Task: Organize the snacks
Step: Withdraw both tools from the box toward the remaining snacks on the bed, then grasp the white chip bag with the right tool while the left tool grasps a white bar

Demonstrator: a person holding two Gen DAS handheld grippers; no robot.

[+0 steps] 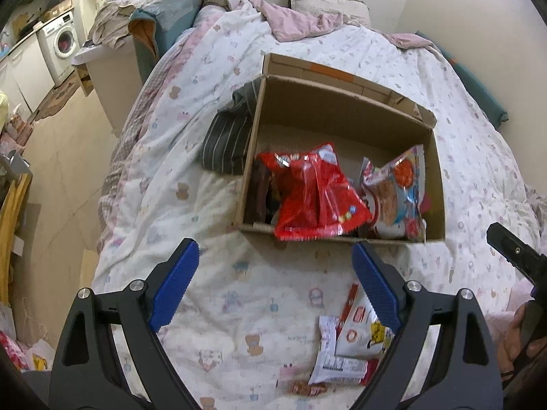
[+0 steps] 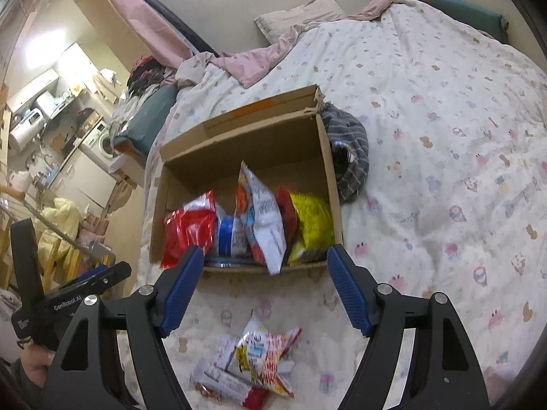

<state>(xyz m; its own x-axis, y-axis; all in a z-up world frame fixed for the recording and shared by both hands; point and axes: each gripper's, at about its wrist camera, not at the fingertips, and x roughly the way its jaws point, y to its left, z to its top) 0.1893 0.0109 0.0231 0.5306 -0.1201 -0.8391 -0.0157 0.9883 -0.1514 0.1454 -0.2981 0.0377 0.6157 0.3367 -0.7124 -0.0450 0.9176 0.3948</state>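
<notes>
Left gripper hangs wide, nothing between its blue pads, and the right gripper gapes empty too. Beneath both, loose snack packets lie heaped on the patterned quilt. Just beyond sits the open cardboard box, a red bag and other packs standing inside.

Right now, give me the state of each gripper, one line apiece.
Left gripper: open, holding nothing, above the bed short of the cardboard box.
Right gripper: open, holding nothing, at the box's near wall.
</notes>
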